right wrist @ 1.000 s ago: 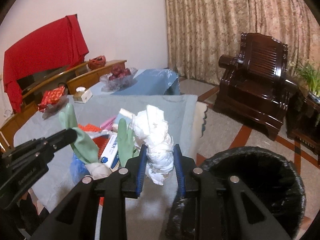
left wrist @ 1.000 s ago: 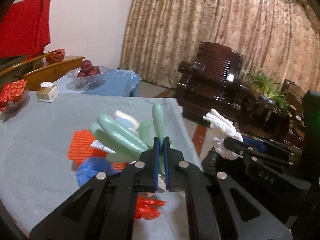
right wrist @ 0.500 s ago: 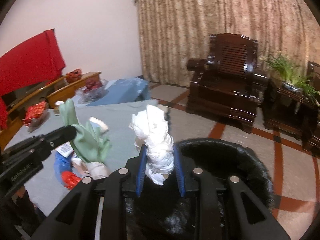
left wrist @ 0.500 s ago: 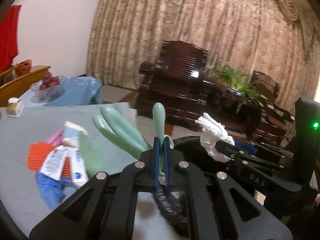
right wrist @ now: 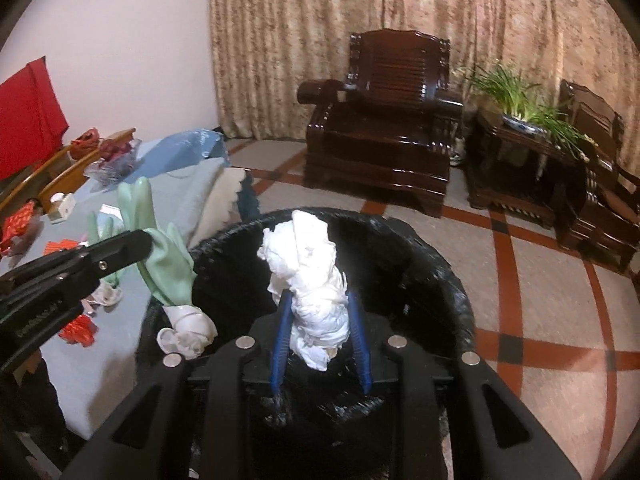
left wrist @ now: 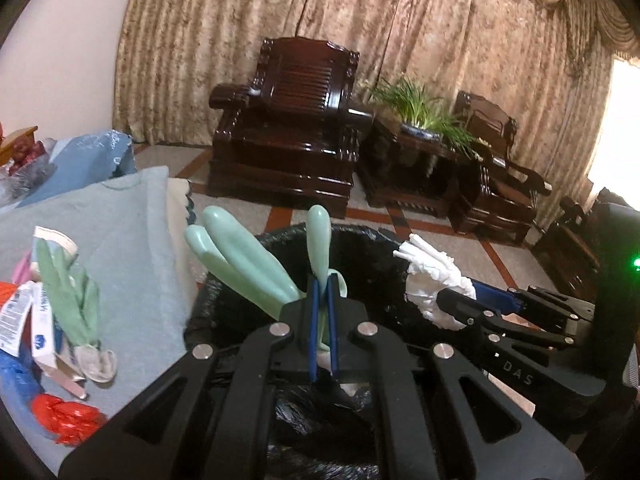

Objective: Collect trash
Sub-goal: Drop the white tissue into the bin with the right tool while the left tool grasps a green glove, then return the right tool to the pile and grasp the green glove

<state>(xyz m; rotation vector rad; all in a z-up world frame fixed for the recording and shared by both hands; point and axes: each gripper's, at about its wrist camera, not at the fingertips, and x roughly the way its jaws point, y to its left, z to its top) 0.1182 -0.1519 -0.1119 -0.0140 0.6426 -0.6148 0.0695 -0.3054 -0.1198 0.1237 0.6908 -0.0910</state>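
Observation:
A bin lined with a black bag (left wrist: 372,248) (right wrist: 440,268) stands on the floor at the table's edge. My left gripper (left wrist: 322,294) is shut on a pale green rubber glove (left wrist: 244,264), held over the bin's near rim with its fingers sticking up. The right wrist view shows the left gripper (right wrist: 138,246) coming in from the left, the glove (right wrist: 168,268) and its white cuff hanging from it. My right gripper (right wrist: 319,298) is shut on a crumpled white paper wad (right wrist: 308,268) above the bin's mouth. In the left wrist view that wad (left wrist: 432,280) shows to the right.
The grey-clothed table (left wrist: 132,248) on the left carries a second green glove (left wrist: 70,300), paper packets (left wrist: 24,312), a red wrapper (left wrist: 68,420) and a blue bag. Dark wooden armchairs (right wrist: 388,120) and a potted plant (right wrist: 520,96) stand beyond on the tiled floor.
Both grippers have swung from over the table to over the black bin, still carrying the glove and the paper wad. The table litter has slid to the left of both views.

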